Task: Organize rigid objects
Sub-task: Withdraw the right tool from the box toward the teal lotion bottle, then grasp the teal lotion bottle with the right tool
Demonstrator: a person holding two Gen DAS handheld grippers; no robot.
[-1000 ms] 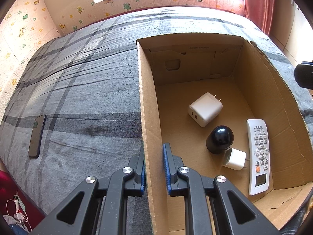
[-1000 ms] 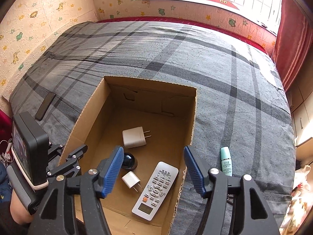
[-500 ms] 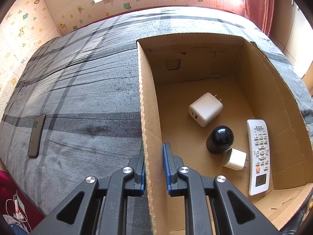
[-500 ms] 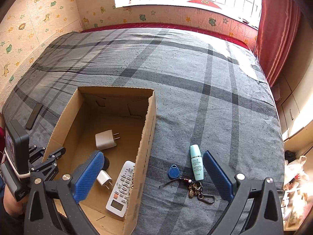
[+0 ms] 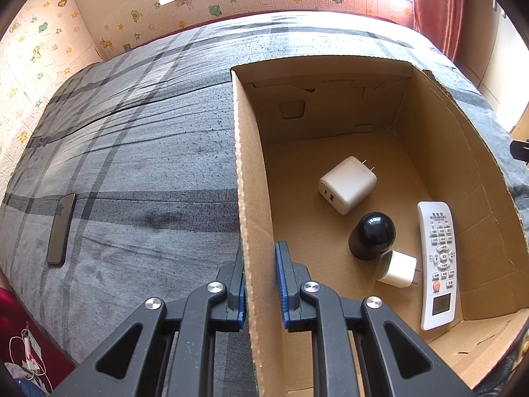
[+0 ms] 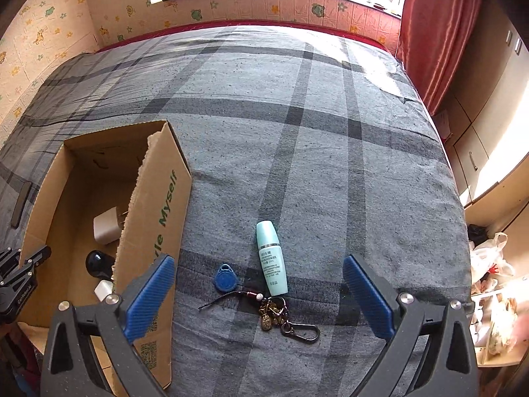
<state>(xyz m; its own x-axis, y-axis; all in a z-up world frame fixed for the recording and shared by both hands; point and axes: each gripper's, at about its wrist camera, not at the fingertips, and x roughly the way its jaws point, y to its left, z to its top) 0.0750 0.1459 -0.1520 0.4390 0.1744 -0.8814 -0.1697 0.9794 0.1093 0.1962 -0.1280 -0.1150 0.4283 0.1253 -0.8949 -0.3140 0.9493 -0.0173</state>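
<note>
My left gripper point(image 5: 260, 284) is clamped on the near wall of the open brown cardboard box point(image 5: 251, 165), blue pads pressing either side of the board. My right gripper point(image 6: 258, 294) is spread wide, gripping nothing, above the grey plaid bedspread point(image 6: 297, 115). Nearest it lies a bunch of keys with a dark carabiner and round blue fob point(image 6: 274, 307); just beyond, touching the key ring, a pale green plastic bottle point(image 6: 270, 258) lies flat. Inside the box rest a white remote control point(image 5: 438, 261), a small white plug point(image 5: 398, 268), a glossy black dome-topped gadget point(image 5: 372, 235) and, farther back, a larger white charger point(image 5: 347, 185).
</note>
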